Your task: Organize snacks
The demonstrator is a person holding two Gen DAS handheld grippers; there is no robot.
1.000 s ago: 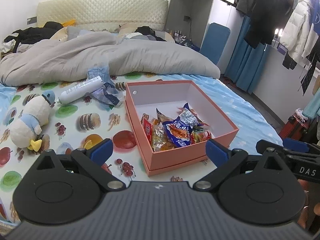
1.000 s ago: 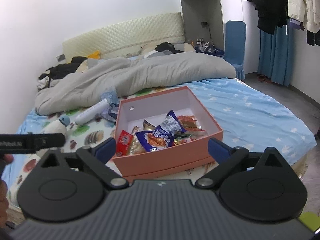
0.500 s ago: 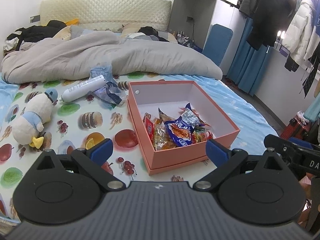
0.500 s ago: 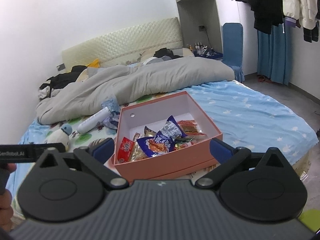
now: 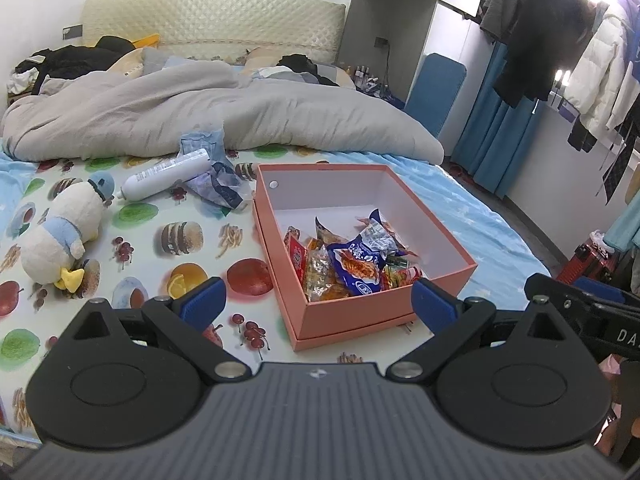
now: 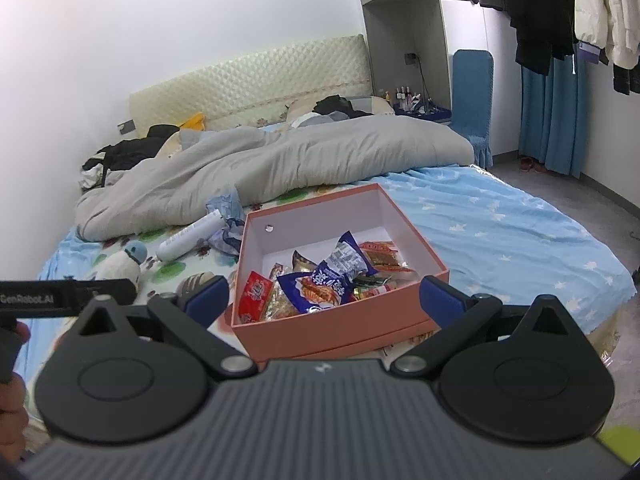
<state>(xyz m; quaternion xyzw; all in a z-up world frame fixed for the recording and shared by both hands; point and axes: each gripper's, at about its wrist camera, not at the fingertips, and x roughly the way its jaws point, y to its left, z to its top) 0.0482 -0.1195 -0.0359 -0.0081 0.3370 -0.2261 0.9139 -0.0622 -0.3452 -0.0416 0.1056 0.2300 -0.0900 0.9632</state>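
Observation:
A salmon-pink open box sits on the bed near its front edge. Inside lie several snack packets, with a blue one on top and a red one at the left. My left gripper hovers just in front of the box, open and holding nothing. My right gripper is likewise open and empty before the box's near wall. Each gripper's body shows at the edge of the other's view.
A plush duck, a white bottle and a crumpled blue wrapper lie left of the box. A grey duvet fills the back. Hanging clothes and a blue chair stand right.
Both grippers have drawn back and risen slightly, so the box sits a little farther off. Their fingers stayed open and the snacks have not moved.

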